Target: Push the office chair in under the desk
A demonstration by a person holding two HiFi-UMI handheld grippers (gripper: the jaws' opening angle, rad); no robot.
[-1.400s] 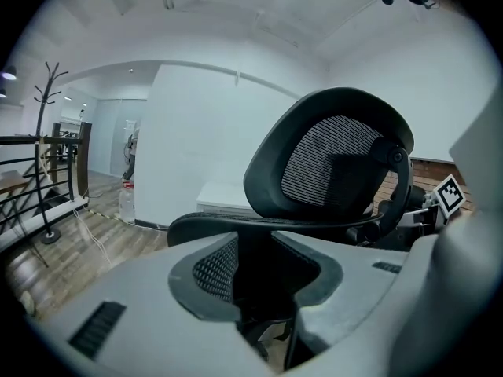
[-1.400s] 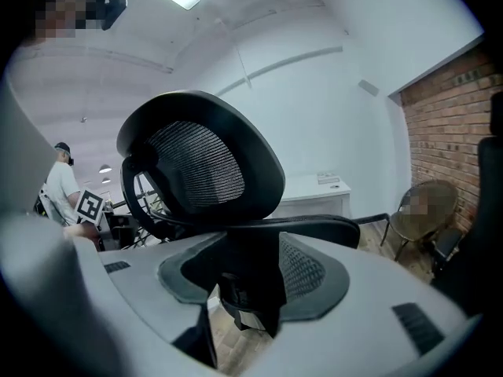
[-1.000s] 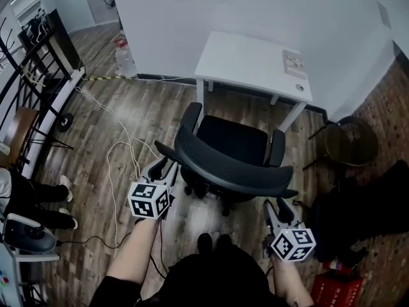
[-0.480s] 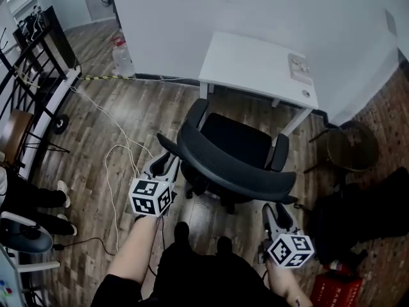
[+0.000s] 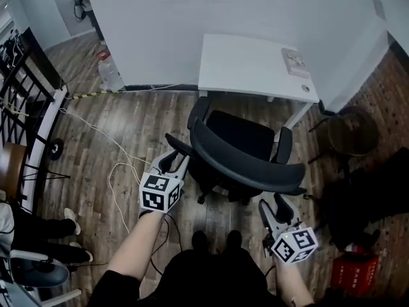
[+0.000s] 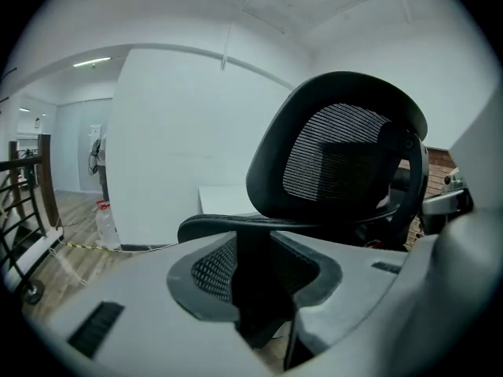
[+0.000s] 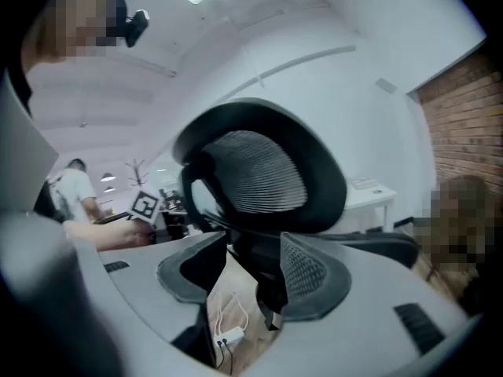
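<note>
The black mesh office chair [image 5: 239, 136] faces the white desk [image 5: 249, 62], its seat front at the desk's near edge. Its curved backrest [image 5: 249, 165] is turned toward me. My left gripper [image 5: 172, 160] sits just behind the backrest's left wing, its jaws opening. In the left gripper view the backrest [image 6: 338, 155] fills the frame and a dark chair part shows in the gap of the left gripper [image 6: 263, 261]; I cannot tell whether it touches. My right gripper [image 5: 275, 208] is below the backrest's right end, its jaws opening too. Floor, a cable and the chair stem show through the right gripper [image 7: 236, 265].
A white wall stands behind the desk. On the floor lie a white cable [image 5: 121, 165] and, far left, a water bottle [image 5: 108, 73]. A round brown stool [image 5: 351, 133], a black bag [image 5: 367, 197] and a red box [image 5: 354, 274] crowd the right. A black railing [image 5: 29, 88] lines the left.
The chair has rolled toward the desk, so its seat front now meets the desk edge. Both grippers and my feet have followed it forward.
</note>
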